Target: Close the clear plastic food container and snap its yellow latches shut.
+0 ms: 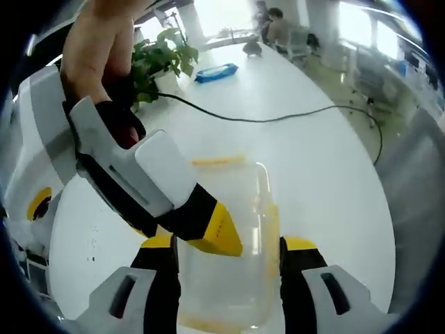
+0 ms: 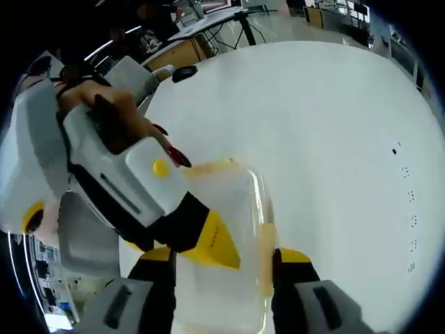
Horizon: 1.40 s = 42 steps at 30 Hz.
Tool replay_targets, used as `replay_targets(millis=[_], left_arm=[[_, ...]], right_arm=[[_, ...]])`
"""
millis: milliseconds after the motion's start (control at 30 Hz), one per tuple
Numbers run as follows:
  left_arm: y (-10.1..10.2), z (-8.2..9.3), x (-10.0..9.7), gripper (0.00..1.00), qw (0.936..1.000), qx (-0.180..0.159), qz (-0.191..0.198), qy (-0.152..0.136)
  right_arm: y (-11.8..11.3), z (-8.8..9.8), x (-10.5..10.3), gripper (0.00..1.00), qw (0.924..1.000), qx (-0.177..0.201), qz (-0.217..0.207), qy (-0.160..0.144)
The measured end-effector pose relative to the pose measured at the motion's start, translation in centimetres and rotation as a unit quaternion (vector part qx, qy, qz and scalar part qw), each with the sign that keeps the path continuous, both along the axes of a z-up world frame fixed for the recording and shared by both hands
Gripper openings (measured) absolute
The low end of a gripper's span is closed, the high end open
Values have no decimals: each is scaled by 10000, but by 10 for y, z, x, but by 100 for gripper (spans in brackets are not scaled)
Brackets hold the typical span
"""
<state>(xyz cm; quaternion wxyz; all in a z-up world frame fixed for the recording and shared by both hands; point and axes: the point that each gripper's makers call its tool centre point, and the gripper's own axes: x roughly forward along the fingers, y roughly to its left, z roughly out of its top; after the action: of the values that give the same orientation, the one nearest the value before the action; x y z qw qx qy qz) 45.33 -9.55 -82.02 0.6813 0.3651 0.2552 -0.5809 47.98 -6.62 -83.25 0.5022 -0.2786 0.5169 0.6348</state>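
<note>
The clear plastic container point(image 1: 240, 278) lies on the white table point(image 1: 306, 160), lid on, with yellow latches at its far end point(image 1: 219, 161) and right side point(image 1: 272, 223). My left gripper point(image 1: 229, 275) is open, one jaw on each side of the container; I cannot tell whether they touch it. A hand brings the right gripper in from the upper left, its yellow tip point(image 1: 217, 233) resting over the lid's left edge. In the right gripper view the container point(image 2: 229, 209) sits between the open jaws of my right gripper point(image 2: 224, 275), and the left gripper's yellow tip point(image 2: 214, 243) lies on the lid.
A potted plant point(image 1: 163, 59), a blue pack point(image 1: 217, 72) and a black cable point(image 1: 278, 118) lie farther back on the table. People sit at the far end point(image 1: 274, 28). A dark round object point(image 2: 184, 72) sits near the table edge, with desks beyond.
</note>
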Motion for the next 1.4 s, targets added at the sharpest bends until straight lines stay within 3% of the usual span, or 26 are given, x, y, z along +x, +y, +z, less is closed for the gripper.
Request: replay_targets(millis=[467, 500, 633, 867, 1033, 1100, 1400], left_arm=[[1, 0, 0, 54, 10000, 39, 18, -34], [0, -2, -8, 54, 9999, 15, -61, 143], [1, -1, -4, 54, 10000, -13, -19, 24], [0, -4, -3, 54, 9998, -122, 87, -157], [-2, -4, -2, 53, 9993, -75, 182, -308], [-3, -5, 1, 51, 9984, -75, 199, -517], [-3, -5, -2, 49, 9977, -225, 329, -545]], right_arm=[[1, -3, 0, 53, 9994, 105, 79, 310], [-2, -10, -1, 53, 9993, -42, -70, 377], [1, -10, -4, 53, 9986, 82, 139, 499], [4, -8, -7, 56, 9982, 498, -126, 315], [8, -7, -8, 57, 9980, 535, -219, 251], [9, -7, -7, 57, 9981, 530, -234, 226], [9, -4, -7, 59, 9968, 689, -397, 126]])
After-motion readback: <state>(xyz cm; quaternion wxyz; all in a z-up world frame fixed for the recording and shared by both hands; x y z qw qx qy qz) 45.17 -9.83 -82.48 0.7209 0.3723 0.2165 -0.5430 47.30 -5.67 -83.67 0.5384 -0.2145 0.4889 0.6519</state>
